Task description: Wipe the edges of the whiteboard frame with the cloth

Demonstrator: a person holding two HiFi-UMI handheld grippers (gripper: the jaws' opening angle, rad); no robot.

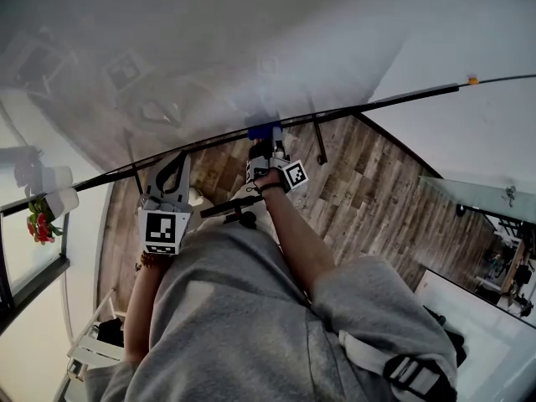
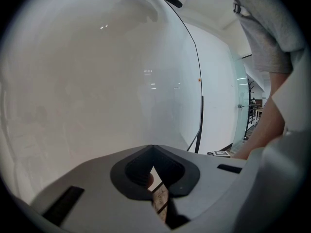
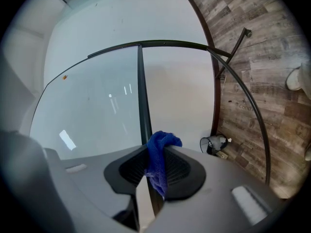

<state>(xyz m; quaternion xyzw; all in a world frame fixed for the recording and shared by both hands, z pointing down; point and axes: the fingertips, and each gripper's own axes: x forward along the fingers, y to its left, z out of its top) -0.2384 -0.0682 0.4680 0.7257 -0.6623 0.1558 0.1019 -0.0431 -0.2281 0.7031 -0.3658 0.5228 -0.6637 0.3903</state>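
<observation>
**As the cloth reaches the frame edge**

While I hold the right gripper (image 3: pixel 153 155) up to the whiteboard frame (image 3: pixel 141 96), its jaws are clamped on the blue cloth (image 3: pixel 163 141). The cloth is a nubby, crumpled wad that bulges past the tips, right at that thin dark strip. My left gripper (image 2: pixel 153 149) has its ribbed black pads pressed together on nothing, with the smooth, glossy white board (image 2: pixel 97 81) just ahead of it.

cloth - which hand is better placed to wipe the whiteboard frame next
Right. The right tool is shut on the blue cloth, which sits up at the dark frame edge. The left tool is shut on nothing, so it would probably need the cloth handed over first.
</observation>
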